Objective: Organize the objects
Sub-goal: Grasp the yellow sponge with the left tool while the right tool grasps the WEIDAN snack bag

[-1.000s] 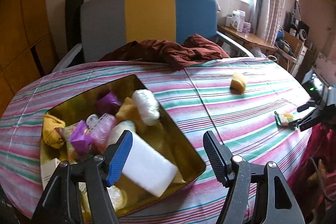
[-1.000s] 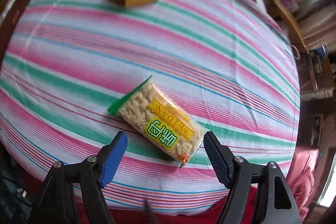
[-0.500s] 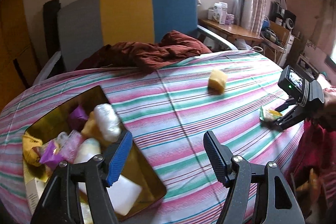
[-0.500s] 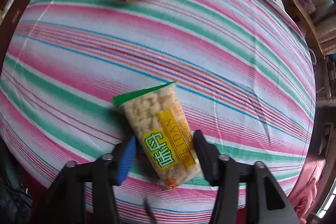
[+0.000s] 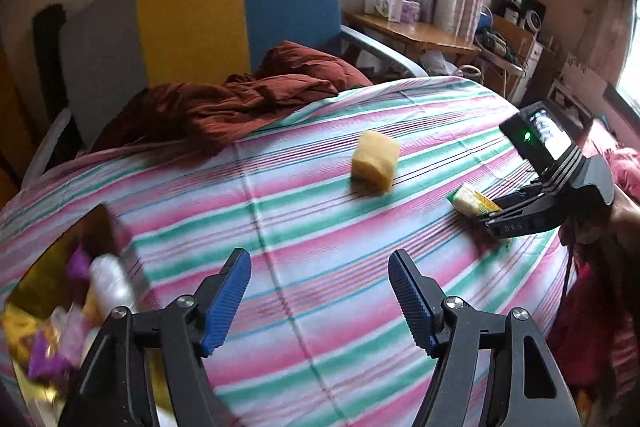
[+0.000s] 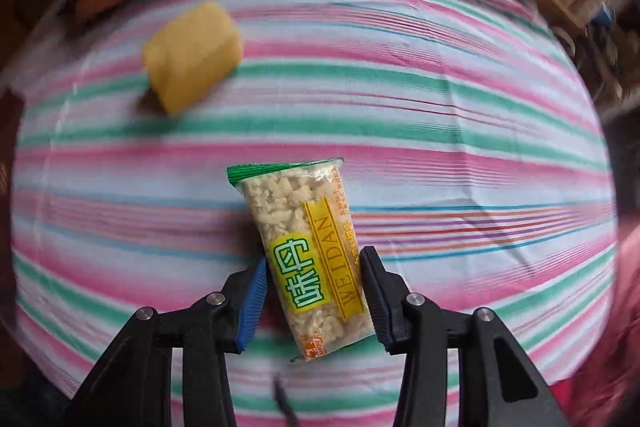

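My right gripper (image 6: 314, 293) is shut on a snack packet (image 6: 310, 247) with a green end and a yellow label, held just above the striped tablecloth (image 6: 400, 107). The packet (image 5: 474, 201) and right gripper (image 5: 504, 215) also show in the left wrist view at the table's right edge. A yellow sponge block (image 6: 192, 55) lies on the cloth beyond it, at mid table in the left wrist view (image 5: 374, 161). My left gripper (image 5: 320, 291) is open and empty above the cloth. A gold tin (image 5: 60, 259) with several items sits at far left.
A dark red cloth (image 5: 240, 99) lies bunched at the table's far edge against a grey, yellow and blue chair (image 5: 208, 11). A wooden side table (image 5: 420, 35) with boxes stands at the back right. The table edge drops off close on the right.
My right gripper has closed on the snack packet, which turned lengthwise between the fingers. My left gripper has swung right, away from the tin, and stayed open.
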The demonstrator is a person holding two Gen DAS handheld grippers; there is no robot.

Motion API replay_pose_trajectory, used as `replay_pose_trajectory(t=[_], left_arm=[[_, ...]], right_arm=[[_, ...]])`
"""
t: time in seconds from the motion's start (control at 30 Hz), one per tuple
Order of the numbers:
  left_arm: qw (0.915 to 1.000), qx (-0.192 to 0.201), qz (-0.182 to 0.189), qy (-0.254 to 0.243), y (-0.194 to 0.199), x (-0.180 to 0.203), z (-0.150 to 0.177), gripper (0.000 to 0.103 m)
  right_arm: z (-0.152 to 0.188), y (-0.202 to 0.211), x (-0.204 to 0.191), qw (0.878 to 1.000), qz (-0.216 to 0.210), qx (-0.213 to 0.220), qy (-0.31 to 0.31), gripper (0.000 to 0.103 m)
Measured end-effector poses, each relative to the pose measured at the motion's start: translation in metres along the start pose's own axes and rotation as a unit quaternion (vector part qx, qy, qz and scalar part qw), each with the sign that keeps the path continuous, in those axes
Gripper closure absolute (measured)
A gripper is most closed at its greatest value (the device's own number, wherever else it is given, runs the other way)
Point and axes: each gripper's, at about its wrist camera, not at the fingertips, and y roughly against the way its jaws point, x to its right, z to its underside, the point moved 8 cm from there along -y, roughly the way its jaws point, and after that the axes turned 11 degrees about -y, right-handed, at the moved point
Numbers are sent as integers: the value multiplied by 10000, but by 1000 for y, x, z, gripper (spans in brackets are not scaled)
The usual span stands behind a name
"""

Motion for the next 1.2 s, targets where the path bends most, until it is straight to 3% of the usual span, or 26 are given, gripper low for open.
replay_pose_trajectory(t=[0.33, 0.6, 0.93, 0.97, 1.03, 1.07, 1.2], left_arm=[[9978, -178, 289, -562, -74, 30, -52, 23], [9934, -311, 345, -1053, -135, 46, -84, 20], [9874, -565, 275, -1453, -194, 53, -92, 18], [9873, -582, 297, -1446, -198, 53, -93, 19], [9872, -664, 381, -1400, -205, 53, -92, 38], [9868, -725, 621, -1307, -206, 56, -89, 49], [9908, -709, 487, -1042, -192, 54, -79, 51]], right_arm=[[-20, -2, 3, 9996, 110, 239, -138, 56], [-5, 1, 6, 9996, 64, 228, -178, 54], [2, 8, -1, 9996, 50, 226, -178, 53], [0, 7, -7, 9996, 48, 228, -176, 53], [0, 8, -9, 9996, 27, 244, -164, 52], [0, 8, -10, 9995, 19, 257, -157, 52], [-3, 10, -20, 9995, -119, 302, -3, 55]])
